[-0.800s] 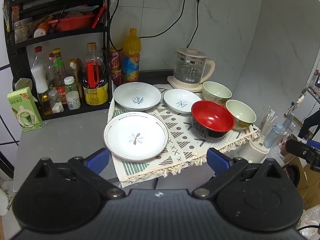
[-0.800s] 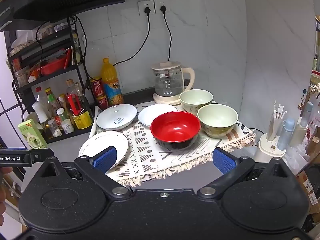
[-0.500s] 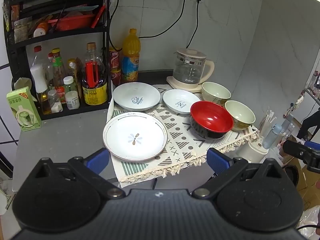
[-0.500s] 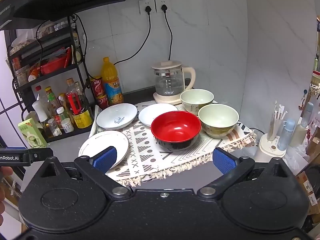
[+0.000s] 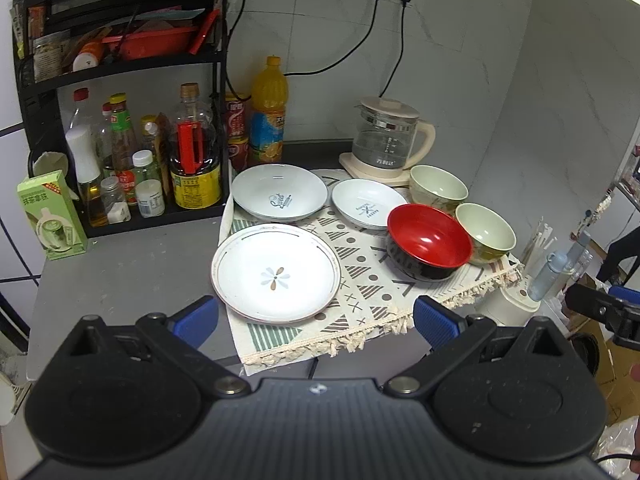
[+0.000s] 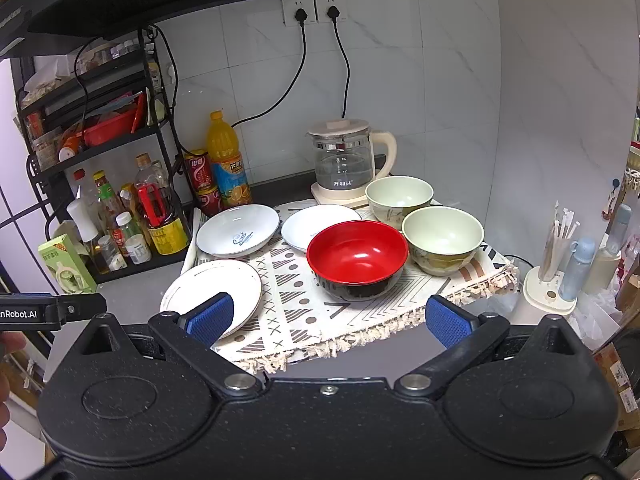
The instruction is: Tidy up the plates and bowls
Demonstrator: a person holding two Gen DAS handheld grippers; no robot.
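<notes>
Left hand-held gripper (image 5: 316, 320) open, empty; right hand-held gripper (image 6: 328, 316) likewise. Glossy red-and-black round bowl (image 6: 357, 257) on patterned fringed cloth mat (image 6: 304, 316); white flower-print ceramic plate (image 5: 276, 273) left of it.

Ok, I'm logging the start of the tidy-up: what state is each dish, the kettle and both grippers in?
flower plate: upright, empty, on mat
two smaller plates: empty, unstacked
red bowl: upright, empty
two green bowls: upright, unstacked
kettle: lid on
left gripper: jaws open, empty
right gripper: jaws open, empty
</notes>
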